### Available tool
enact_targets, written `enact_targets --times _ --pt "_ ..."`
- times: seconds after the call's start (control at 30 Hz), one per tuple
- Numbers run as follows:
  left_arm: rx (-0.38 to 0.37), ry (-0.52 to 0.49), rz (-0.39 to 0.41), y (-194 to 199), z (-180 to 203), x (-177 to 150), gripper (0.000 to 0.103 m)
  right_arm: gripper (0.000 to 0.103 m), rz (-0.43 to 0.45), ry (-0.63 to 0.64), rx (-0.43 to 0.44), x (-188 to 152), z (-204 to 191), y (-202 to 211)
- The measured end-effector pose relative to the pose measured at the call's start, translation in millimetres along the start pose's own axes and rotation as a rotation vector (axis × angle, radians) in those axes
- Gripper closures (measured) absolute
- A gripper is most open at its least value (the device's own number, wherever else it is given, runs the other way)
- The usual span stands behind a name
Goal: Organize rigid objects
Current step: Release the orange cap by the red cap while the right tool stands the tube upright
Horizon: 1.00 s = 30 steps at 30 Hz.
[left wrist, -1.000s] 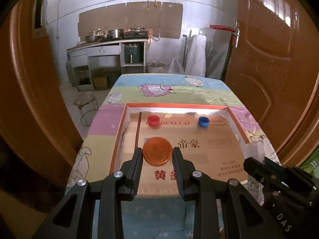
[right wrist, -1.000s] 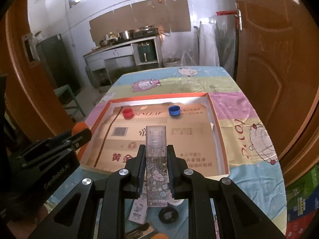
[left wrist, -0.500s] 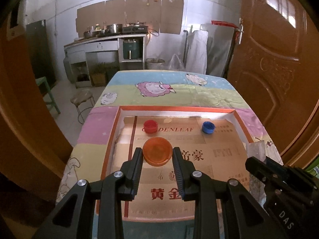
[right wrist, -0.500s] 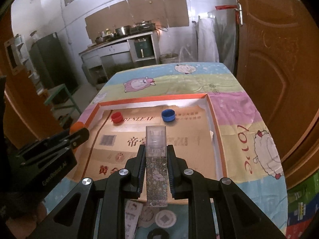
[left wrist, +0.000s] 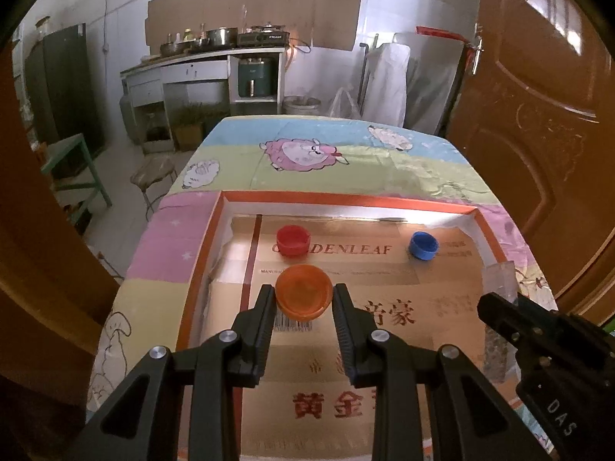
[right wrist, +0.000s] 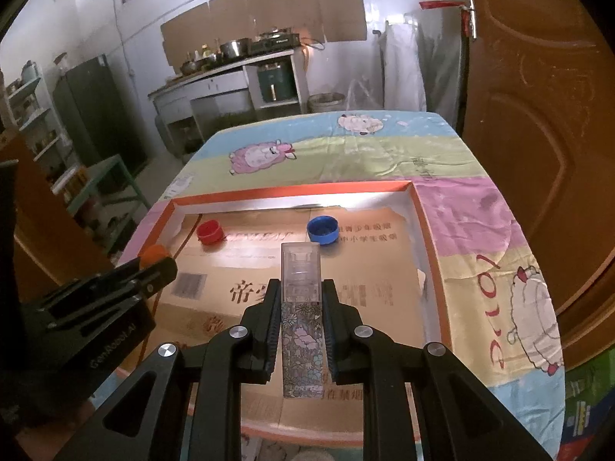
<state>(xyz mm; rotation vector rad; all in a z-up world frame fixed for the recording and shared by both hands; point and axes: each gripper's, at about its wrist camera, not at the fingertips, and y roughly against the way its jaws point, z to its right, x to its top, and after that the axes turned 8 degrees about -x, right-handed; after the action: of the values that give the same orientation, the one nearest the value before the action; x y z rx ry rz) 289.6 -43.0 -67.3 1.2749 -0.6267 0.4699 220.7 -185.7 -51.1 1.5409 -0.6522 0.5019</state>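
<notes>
My left gripper (left wrist: 304, 299) is shut on a round orange lid (left wrist: 304, 291) and holds it over the left part of a shallow orange-rimmed cardboard tray (left wrist: 207, 246). My right gripper (right wrist: 300, 295) is shut on a clear floral-patterned rectangular bottle (right wrist: 301, 319) and holds it over the tray's middle (right wrist: 423, 207). A red cap (left wrist: 293, 239) and a blue cap (left wrist: 423, 245) lie near the tray's far edge; they also show in the right wrist view, the red cap (right wrist: 210, 231) and the blue cap (right wrist: 323, 229).
The tray sits on a table with a pastel sheep-print cloth (left wrist: 346, 153). A brown door (left wrist: 538, 115) stands close on the right. A metal stool (left wrist: 153, 171) and a green chair (left wrist: 73, 165) stand left of the table. A kitchen counter (left wrist: 215, 61) is behind.
Both grippers have moved forward over the tray, carrying the orange lid and the bottle. The caps have not moved.
</notes>
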Motion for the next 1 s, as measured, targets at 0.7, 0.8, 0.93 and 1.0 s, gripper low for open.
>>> enact_targets --times 0.7,0.8,0.93,1.0 --pt "0.025 0.019 -0.065 -42 -17 3 0.072 0.083 -0.072 0.020 -0.005 8 -5 -51" --pt "0.024 0.021 -0.073 -47 -18 2 0.072 0.083 -0.080 0.022 -0.007 8 -6 -55" --pt "0.027 0.020 -0.075 -50 -19 2 0.072 0.083 -0.086 0.024 -0.007 7 -7 -59" --pt "0.027 0.020 -0.072 -51 -19 2 0.072 0.083 -0.092 0.021 -0.005 7 -7 -62"
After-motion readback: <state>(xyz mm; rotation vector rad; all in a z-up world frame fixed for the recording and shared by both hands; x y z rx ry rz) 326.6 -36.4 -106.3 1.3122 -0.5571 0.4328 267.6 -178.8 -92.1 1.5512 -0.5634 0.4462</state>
